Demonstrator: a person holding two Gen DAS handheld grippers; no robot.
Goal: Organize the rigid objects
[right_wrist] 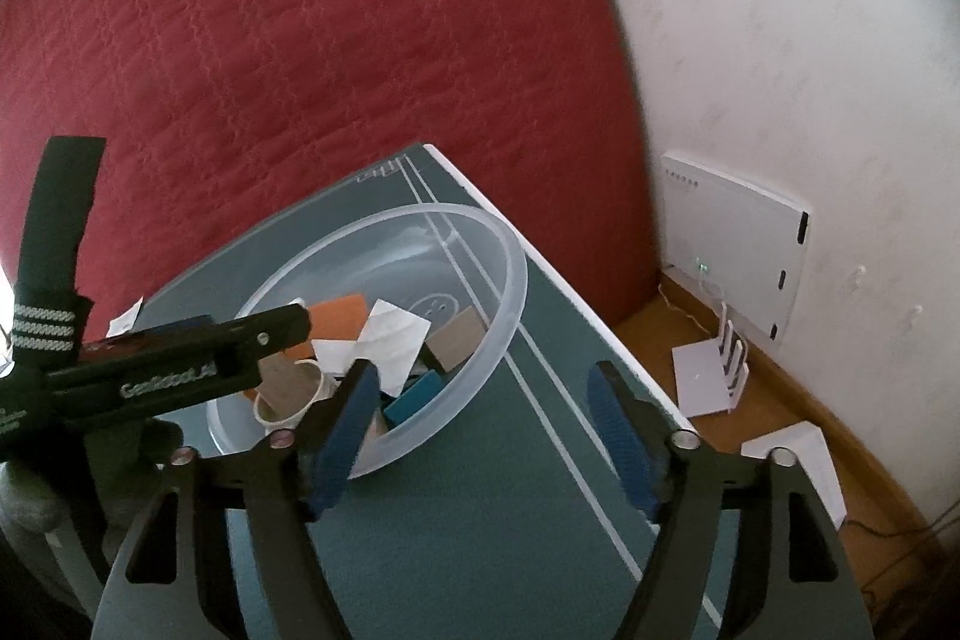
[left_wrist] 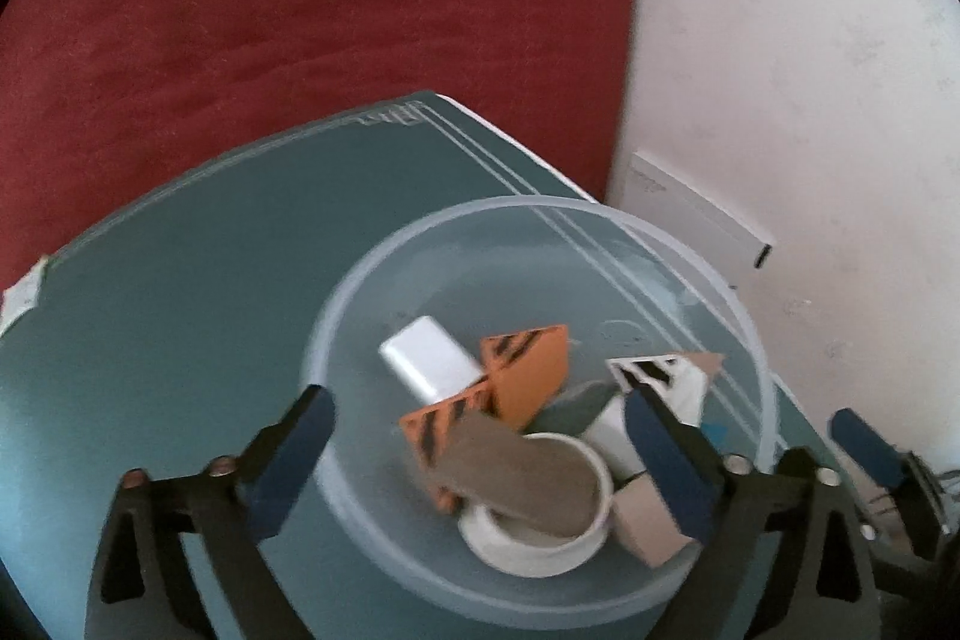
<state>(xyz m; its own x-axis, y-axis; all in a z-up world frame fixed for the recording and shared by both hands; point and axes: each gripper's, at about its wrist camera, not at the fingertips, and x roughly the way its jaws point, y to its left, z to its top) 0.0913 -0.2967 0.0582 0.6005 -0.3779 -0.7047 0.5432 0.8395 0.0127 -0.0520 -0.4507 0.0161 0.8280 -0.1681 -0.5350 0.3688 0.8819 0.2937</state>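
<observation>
Left gripper point(left_wrist: 480, 466) over the clear round plastic bowl point(left_wrist: 336, 316), jaws spread wide, nothing pinched between them; one blue pad outside the near rim, the other inside, close to the small pieces. Right gripper point(right_wrist: 483, 436) also apart and empty, its left finger just at the bowl's near wall, the right one over bare surface. Rigid pieces sit heaped in the bowl: white rectangular plastic block point(left_wrist: 429, 358), orange triangular card with black stripes point(left_wrist: 528, 370), white ring of tape point(left_wrist: 540, 532) with a grey-brown flat card point(left_wrist: 510, 466) lying across it, a tan wooden block point(left_wrist: 648, 526), and a blue block point(right_wrist: 417, 394) by the near wall. Step in hand reads as a release into the bowl; best done by lifting the left gripper straight up before any sideways move, so the inner pad does not snag the tape ring or drag the rim. Bowl rests on the teal tabletop with white lines point(left_wrist: 180, 310), near its right edge; a shove that way could carry it over onto the wooden floor point(right_wrist: 798, 400). Open room lies to the left across the bare tabletop; red quilted fabric point(right_wrist: 300, 40) hems the far side.
</observation>
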